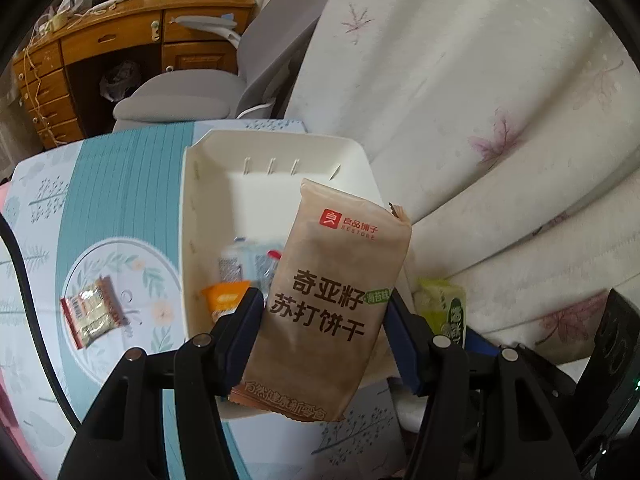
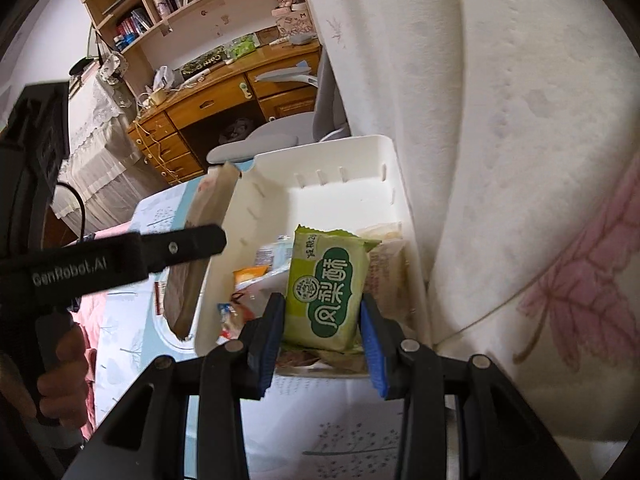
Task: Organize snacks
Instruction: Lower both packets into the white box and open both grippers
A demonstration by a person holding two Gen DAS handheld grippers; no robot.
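Observation:
My left gripper [image 1: 324,320] is shut on a tan soda-cracker packet [image 1: 332,280], held upright above the near left part of a white plastic basket [image 1: 188,208]. In the right wrist view the left gripper [image 2: 188,248] and its tan packet [image 2: 208,208] hang over the basket's left wall [image 2: 224,256]. My right gripper [image 2: 322,320] is shut on a green pineapple-cake packet [image 2: 330,288], held over the basket's near right end. The green packet also shows in the left wrist view [image 1: 444,304]. Several small snack packets [image 1: 236,268] lie inside the basket.
A small red-edged snack packet [image 1: 94,310] lies on the blue-patterned tablecloth [image 1: 120,184] left of the basket. A white flowered curtain [image 1: 480,120] hangs close on the right. A grey chair [image 1: 180,96] and wooden desk [image 1: 100,40] stand behind the table.

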